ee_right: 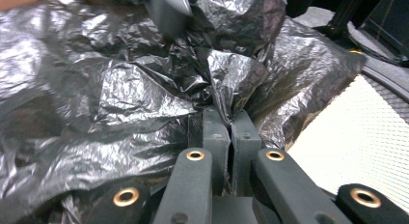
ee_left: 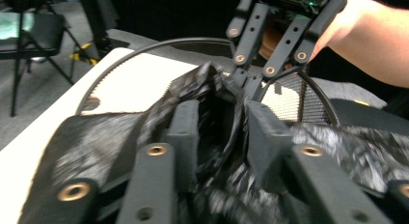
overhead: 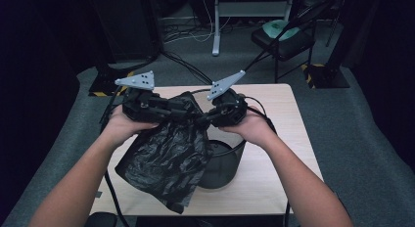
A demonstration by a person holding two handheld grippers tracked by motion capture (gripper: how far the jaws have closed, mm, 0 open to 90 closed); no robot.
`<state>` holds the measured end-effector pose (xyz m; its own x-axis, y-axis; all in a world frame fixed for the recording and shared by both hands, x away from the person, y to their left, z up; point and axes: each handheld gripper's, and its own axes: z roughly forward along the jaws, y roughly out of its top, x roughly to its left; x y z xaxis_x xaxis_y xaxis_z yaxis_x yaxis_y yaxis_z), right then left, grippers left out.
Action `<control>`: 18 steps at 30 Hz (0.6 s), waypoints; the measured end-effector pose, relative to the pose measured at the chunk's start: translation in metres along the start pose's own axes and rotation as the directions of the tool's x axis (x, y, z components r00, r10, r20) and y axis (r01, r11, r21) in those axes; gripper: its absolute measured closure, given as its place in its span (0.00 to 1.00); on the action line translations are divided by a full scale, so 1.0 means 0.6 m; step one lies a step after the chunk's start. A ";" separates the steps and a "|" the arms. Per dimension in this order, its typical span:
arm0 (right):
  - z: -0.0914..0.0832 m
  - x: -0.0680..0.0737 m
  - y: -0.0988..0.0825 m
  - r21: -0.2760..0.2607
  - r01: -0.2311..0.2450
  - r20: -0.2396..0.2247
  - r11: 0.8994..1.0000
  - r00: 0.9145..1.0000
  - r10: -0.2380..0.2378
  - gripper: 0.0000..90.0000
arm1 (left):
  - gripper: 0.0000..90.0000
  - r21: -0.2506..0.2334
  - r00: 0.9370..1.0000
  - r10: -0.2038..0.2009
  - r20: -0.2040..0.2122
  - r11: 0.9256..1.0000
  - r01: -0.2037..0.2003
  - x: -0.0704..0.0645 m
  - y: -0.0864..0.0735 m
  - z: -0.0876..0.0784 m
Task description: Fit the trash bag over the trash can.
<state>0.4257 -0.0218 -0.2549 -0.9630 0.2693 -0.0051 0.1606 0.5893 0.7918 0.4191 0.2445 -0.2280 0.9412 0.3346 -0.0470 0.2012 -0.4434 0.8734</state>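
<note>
Taking the black mesh wastebasket (overhead: 222,161) on the wooden table (overhead: 274,139) as the landmark, the work in hand looks like opening a black plastic bin liner (overhead: 166,156) so that it can go into that basket. Nearest the person, the liner hangs down over the basket's near-left side, its lower end draping onto the table in front of the rim and its gathered top held up above the basket's mouth. The left gripper (ee_left: 217,132) is at that top edge, left of the basket's centre; its jaws stand partly spread, with crumpled film lying between them, and its pads do not appear to press on the film. The right gripper (ee_right: 226,130), just above the basket's far rim, has its jaws pressed together on a fold of the liner, the film puckering out from between the pads (ee_right: 214,132). To do this step well, my judgement is that the left jaws should catch a single layer of the mouth, opposite the right gripper's fold and not the same one, then draw away gently so that the two layers part without tearing the thin film. The mouth should be kept over the basket's opening while it spreads. Beyond the basket, past the table's far edge, a folding chair (overhead: 284,38) stands on the grey carpet.
</note>
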 end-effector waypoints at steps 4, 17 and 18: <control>-0.011 -0.003 -0.001 -0.006 0.005 0.015 1.000 1.000 -0.005 0.97 | 0.61 -0.020 0.999 -0.015 -0.052 1.000 0.014 0.006 -0.006 -0.028; -0.034 -0.008 -0.012 -0.007 -0.003 0.051 1.000 0.999 0.003 0.97 | 0.51 -0.018 0.990 -0.049 -0.130 0.999 0.048 0.017 -0.038 -0.077; -0.035 -0.009 -0.013 -0.009 -0.007 0.055 1.000 0.998 0.008 0.97 | 0.51 -0.017 0.990 -0.050 -0.131 0.999 0.048 0.017 -0.041 -0.078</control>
<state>0.4250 -0.0438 -0.2482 -0.9484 0.3155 -0.0325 0.1657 0.5801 0.7975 0.4111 0.2978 -0.2270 0.8862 0.4625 -0.0268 0.2418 -0.4124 0.8783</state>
